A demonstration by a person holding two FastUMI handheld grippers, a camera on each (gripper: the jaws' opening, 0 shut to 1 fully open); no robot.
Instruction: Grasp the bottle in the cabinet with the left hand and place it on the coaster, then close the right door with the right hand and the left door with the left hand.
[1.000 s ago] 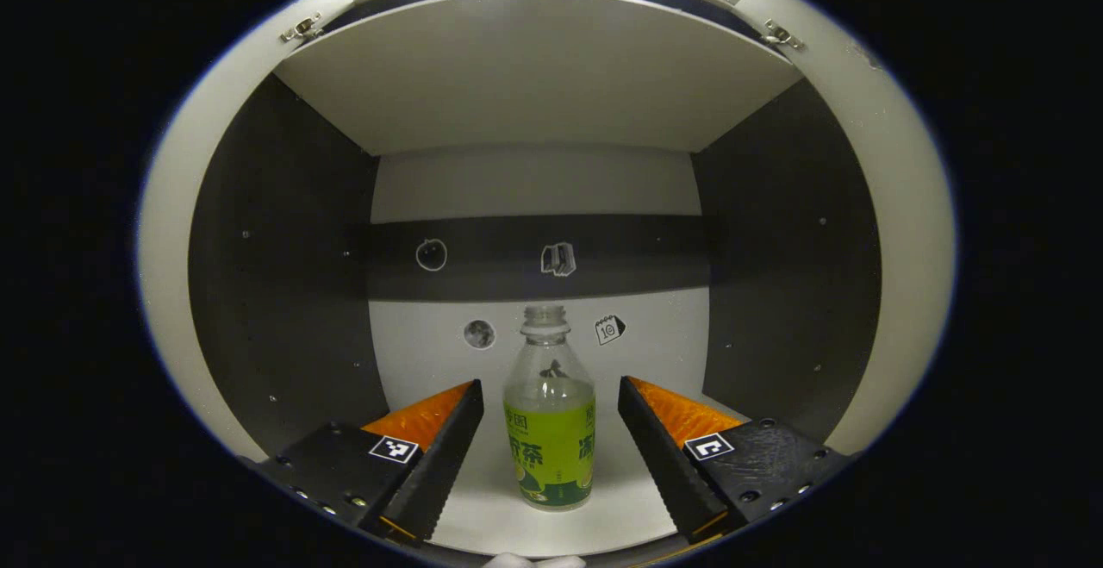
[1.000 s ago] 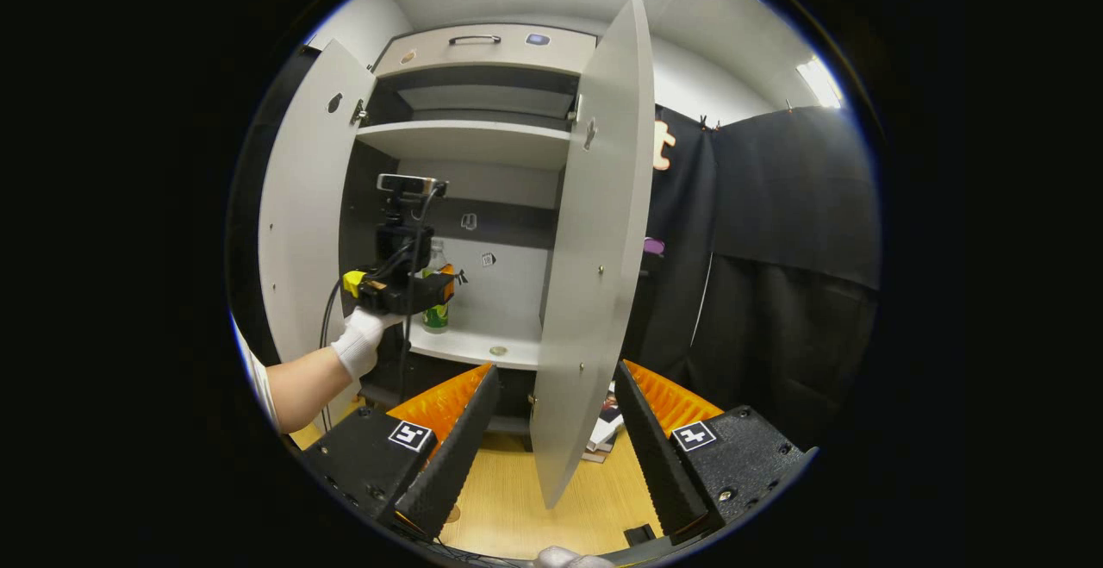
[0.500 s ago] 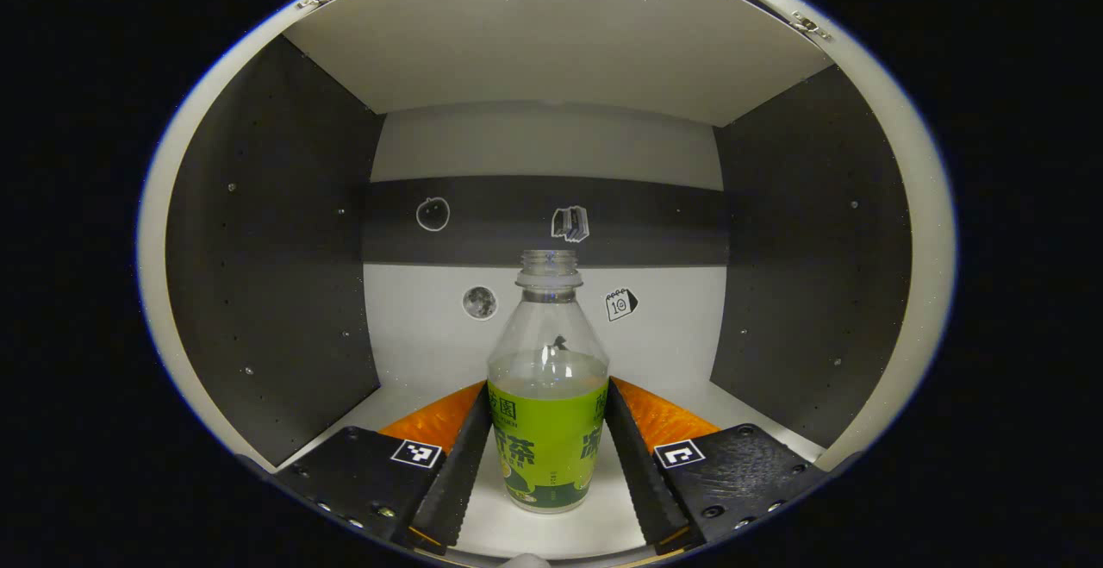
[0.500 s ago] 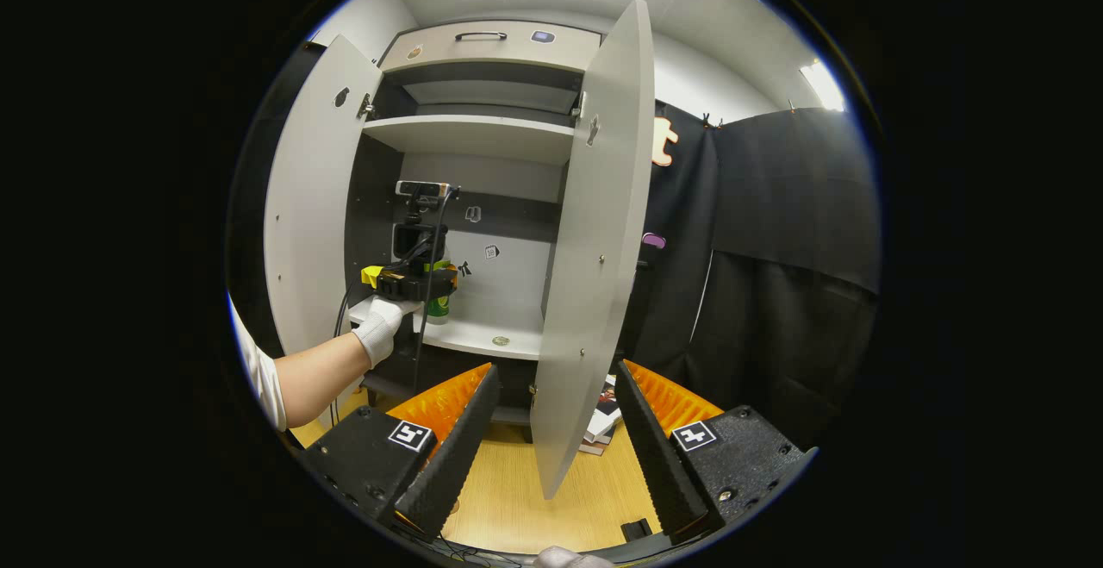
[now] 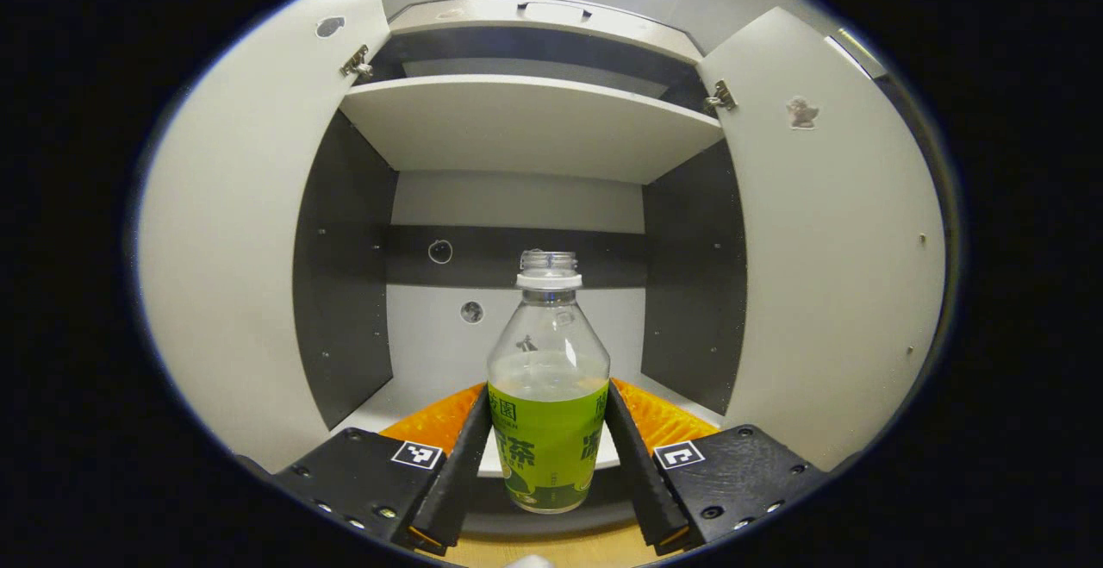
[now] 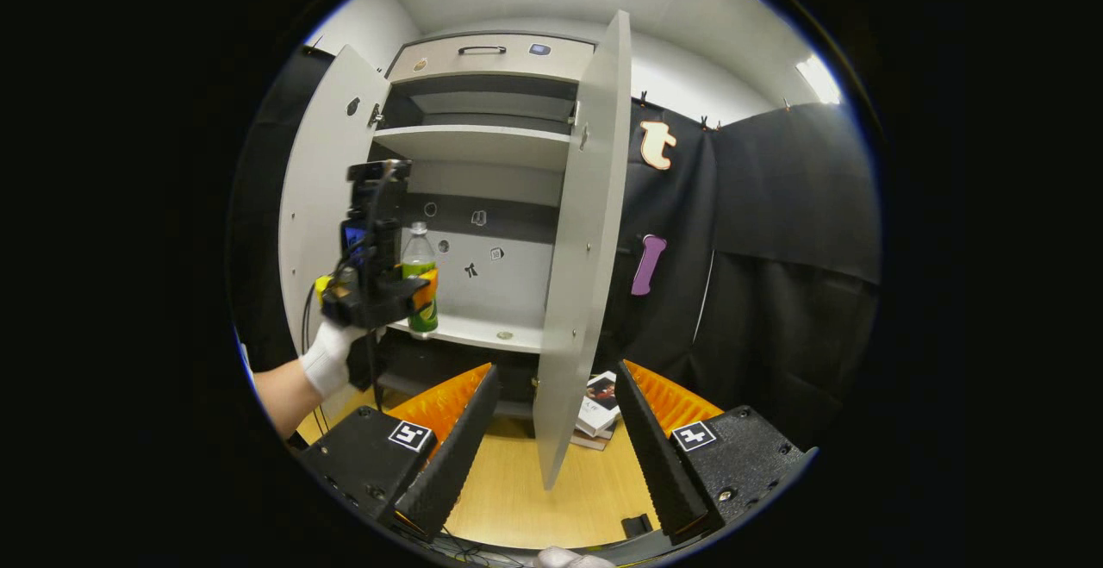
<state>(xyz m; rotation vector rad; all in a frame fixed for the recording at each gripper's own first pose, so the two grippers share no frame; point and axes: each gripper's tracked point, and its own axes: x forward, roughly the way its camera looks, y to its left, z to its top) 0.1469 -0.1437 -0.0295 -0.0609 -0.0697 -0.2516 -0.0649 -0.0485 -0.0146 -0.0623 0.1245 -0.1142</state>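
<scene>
Your left gripper (image 5: 548, 456) has both fingers pressed against the green label of the bottle (image 5: 548, 413), which stands upright between them, capless and partly filled, lifted clear of the cabinet (image 5: 526, 124) shelf and held just in front of its open compartment. In the right gripper view you can see the bottle (image 6: 420, 279) in that gripper (image 6: 379, 296), carried by your gloved hand (image 6: 327, 357) just beside the left door (image 6: 323, 206). Your right gripper (image 6: 551, 447) hangs with its fingers spread apart and nothing between them, low in front of the edge of the open right door (image 6: 577, 275), above a wooden floor (image 6: 517, 499) where some books (image 6: 599, 396) lie.
</scene>
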